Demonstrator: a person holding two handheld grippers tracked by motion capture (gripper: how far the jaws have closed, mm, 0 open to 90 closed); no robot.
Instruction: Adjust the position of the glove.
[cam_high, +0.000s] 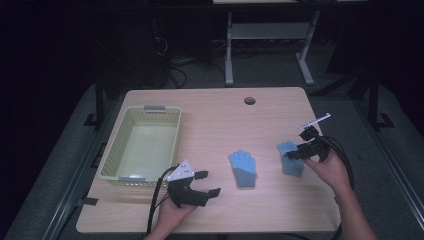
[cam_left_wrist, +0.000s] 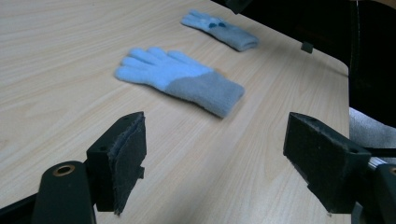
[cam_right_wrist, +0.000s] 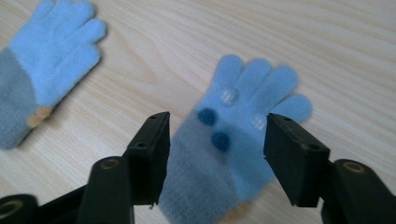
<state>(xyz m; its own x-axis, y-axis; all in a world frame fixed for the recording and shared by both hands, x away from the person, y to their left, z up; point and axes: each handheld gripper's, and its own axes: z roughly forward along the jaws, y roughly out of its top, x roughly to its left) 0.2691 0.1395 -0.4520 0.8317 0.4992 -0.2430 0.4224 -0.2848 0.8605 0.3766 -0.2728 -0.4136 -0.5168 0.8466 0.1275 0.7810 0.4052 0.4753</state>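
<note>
Currently my right gripper (cam_right_wrist: 217, 158) straddles the spotted glove (cam_right_wrist: 233, 140) on the table (cam_high: 215, 120), jaws apart on either side of its cuff, not yet pressing. My left gripper (cam_left_wrist: 215, 163) hangs open short of the plain glove (cam_left_wrist: 180, 79). Next, I judge, close on the cuff, then lift toward the basket (cam_high: 112, 145).

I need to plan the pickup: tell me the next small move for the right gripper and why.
Probably lower the right gripper a little more and close on the glove with dark dots. Its jaws stand apart on either side of the glove's grey cuff end, not pressing it yet. The left gripper waits open near the plain glove, and the basket lies ready.
</note>
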